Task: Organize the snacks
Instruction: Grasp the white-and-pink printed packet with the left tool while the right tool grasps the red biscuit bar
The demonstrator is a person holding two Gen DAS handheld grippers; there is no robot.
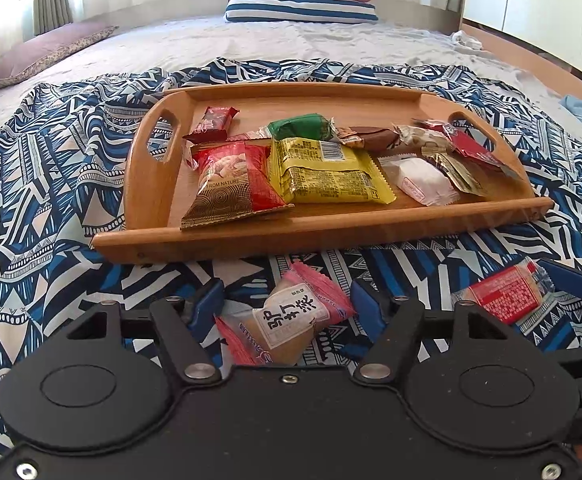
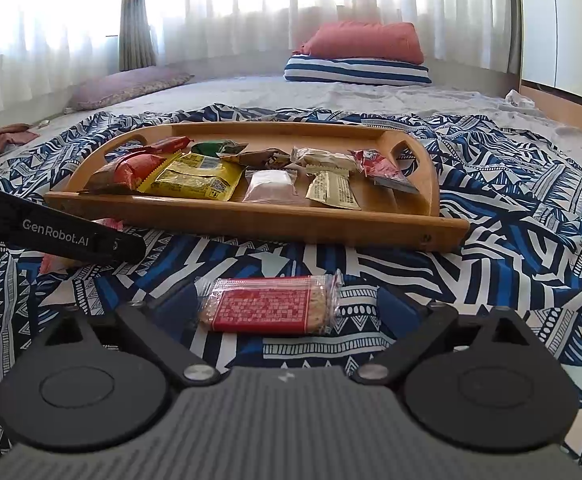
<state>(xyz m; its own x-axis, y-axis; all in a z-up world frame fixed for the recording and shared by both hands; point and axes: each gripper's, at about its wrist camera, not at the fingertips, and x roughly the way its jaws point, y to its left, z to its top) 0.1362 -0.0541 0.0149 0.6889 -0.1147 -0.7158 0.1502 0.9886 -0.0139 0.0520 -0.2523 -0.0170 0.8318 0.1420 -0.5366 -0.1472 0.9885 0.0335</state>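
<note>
1. The left gripper (image 1: 287,304) stood with its blue pads partly apart around a pink-and-white plastic snack packet (image 1: 291,320), which lay on the blue-and-white patterned cloth (image 1: 51,184) on the bed, just short of the tray. The pads flanked the packet's sides without visibly pressing it, so I judged it not yet gripped. Its long axis ran slantwise, from near left to far right, across the gap between the fingers.
2. That packet carried a white label with three large black Chinese characters, 驴打滚 (the smaller print was too fine to read).
3. The wooden tray with cut-out handles (image 1: 315,232) lay straight ahead of both grippers and already held a row of snacks. At its left, a red-and-gold bag (image 1: 231,184) showed the words "FROM NATURE"; beside it a yellow packet (image 1: 327,172) showed a barcode and dense print I could not read.
4. The right gripper (image 2: 283,308) stood wide, its fingers on either side of a clear-wrapped biscuit bar with a red printed label (image 2: 271,308), with cloth showing between each finger and the wrapper's ends. The bar's long axis ran left to right, along the closing line, so closing would pinch it end to end.
5. The left gripper's black body (image 2: 51,232), in the right wrist view, read "GenRobot.AI".
6. Each packet lay nearer its own gripper, so I judged neither hand needed to cross.
</note>
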